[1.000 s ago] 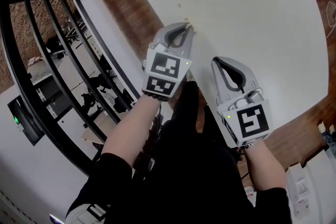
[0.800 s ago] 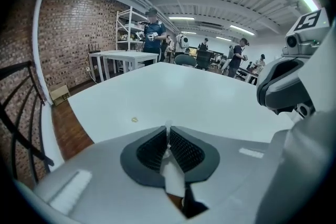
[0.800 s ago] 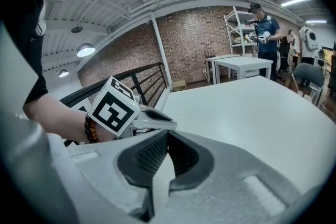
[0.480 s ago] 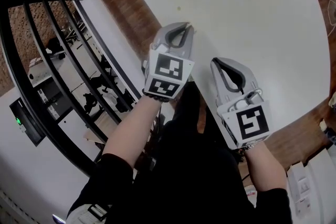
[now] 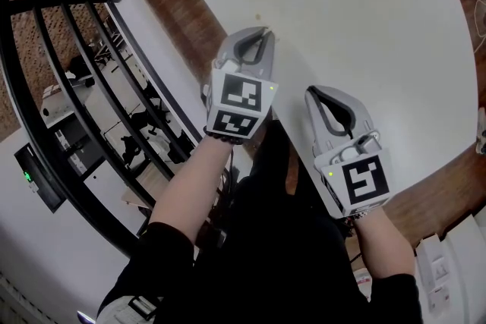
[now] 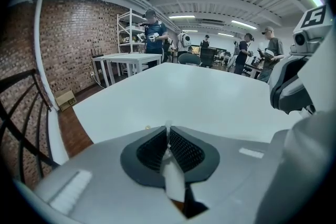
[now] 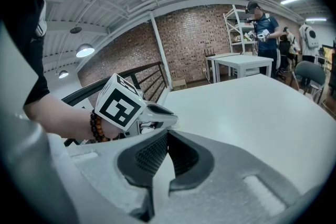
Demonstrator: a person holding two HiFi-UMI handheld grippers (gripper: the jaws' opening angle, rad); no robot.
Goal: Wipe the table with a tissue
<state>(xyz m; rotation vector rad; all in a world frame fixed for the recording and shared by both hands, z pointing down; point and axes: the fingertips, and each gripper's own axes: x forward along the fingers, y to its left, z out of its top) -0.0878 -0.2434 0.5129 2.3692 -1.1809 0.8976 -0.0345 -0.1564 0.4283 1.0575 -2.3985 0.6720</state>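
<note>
Moved: left gripper (image 5: 263, 33) has crept a bit farther out, toward a speck (image 5: 258, 17); right gripper (image 5: 313, 92) approx. where it was.
R gripper: nearest, over the near edge of the table (image 5: 364, 11); jaws closed, nothing seen btw them.
L gripper: just left of R and farther; jaws clamped on the tissue (image 6: 172, 178), a thin white strip lying along the jaws (barely visible from the head view).
Key relation: speck lies just beyond L tips, not touching; L is the nearer hand.
In the way: nothing btw tips and speck.
Left side: black railing (image 5: 45, 0) past the table edge.
Far: people, other tables (image 6: 131, 60).
</note>
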